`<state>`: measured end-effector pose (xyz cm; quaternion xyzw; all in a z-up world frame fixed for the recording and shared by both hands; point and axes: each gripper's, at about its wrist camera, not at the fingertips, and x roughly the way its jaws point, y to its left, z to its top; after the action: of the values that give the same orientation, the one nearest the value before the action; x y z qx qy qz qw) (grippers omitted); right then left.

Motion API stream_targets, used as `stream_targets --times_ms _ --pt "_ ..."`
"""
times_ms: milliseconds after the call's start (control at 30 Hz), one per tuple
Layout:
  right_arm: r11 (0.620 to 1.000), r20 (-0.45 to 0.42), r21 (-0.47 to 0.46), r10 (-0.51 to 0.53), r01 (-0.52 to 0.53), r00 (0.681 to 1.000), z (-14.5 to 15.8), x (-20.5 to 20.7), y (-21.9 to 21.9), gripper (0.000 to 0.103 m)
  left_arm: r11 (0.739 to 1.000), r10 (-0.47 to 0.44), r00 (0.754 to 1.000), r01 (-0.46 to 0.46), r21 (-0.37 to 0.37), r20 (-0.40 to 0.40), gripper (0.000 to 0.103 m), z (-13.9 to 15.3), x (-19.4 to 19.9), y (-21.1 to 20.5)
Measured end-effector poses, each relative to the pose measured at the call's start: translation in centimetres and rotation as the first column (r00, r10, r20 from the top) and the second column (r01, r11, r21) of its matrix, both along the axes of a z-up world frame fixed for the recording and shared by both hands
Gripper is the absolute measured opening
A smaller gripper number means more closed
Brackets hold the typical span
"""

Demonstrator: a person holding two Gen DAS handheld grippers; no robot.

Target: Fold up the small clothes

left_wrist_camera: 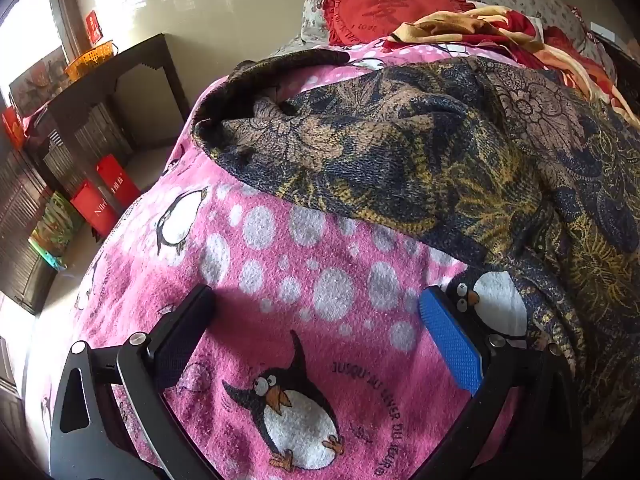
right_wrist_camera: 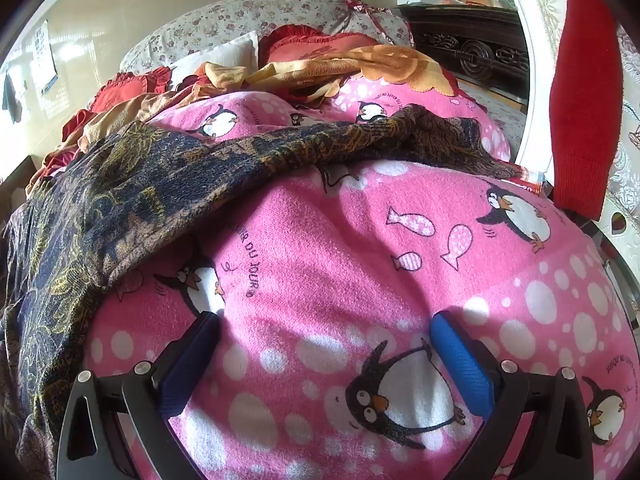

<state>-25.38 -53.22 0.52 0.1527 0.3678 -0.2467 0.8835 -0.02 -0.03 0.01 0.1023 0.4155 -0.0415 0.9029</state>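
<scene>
A dark knitted garment [left_wrist_camera: 420, 148] with a navy, gold and brown floral pattern lies rumpled on a pink penguin-print blanket [left_wrist_camera: 280, 264]. In the left wrist view it spreads across the middle and right, a sleeve reaching up left. My left gripper [left_wrist_camera: 320, 300] is open and empty, hovering over bare blanket just in front of the garment's near edge. In the right wrist view the garment [right_wrist_camera: 132, 192] lies at the left, with a sleeve stretched to the upper right. My right gripper [right_wrist_camera: 326, 320] is open and empty over the blanket [right_wrist_camera: 360, 240], to the right of the garment.
Red heart cushions [left_wrist_camera: 368, 8] and an orange-red blanket [right_wrist_camera: 340, 64] lie at the bed's head. A dark side table [left_wrist_camera: 100, 92] with an orange basket and red bags [left_wrist_camera: 104, 196] stands left of the bed. A red cloth [right_wrist_camera: 580, 100] hangs at the right.
</scene>
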Motion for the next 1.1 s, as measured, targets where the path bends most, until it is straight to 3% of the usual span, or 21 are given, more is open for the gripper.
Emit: stream_targets --times_ms 267,400,533,867,1100 --pt "1.000 0.001 0.000 0.000 0.000 1.000 -0.3 0.0 -0.2 0.103 1.000 -0.001 1.000 0.001 0.006 -0.006 0.103 0.0 0.0 0.0" --pt "1.000 0.001 -0.001 0.000 0.000 1.000 -0.5 0.0 -0.2 0.103 1.000 -0.016 0.996 0.018 0.017 -0.082 0.103 1.0 0.0 -0.4" --pt "1.000 -0.003 -0.006 -0.002 0.001 1.000 -0.7 0.1 -0.2 0.103 0.998 -0.046 0.992 0.042 -0.038 -0.117 0.103 3.0 -1.9 -0.5" --pt "1.000 0.002 0.004 0.002 -0.002 1.000 -0.8 0.0 -0.6 0.103 0.988 -0.118 0.992 0.114 -0.103 -0.038 0.103 6.6 -7.2 -0.5" --pt "0.996 -0.047 0.093 -0.010 0.015 0.999 0.7 -1.4 0.2 0.103 0.981 -0.186 0.982 0.186 -0.050 0.009 0.103 8.5 -8.9 -2.9"
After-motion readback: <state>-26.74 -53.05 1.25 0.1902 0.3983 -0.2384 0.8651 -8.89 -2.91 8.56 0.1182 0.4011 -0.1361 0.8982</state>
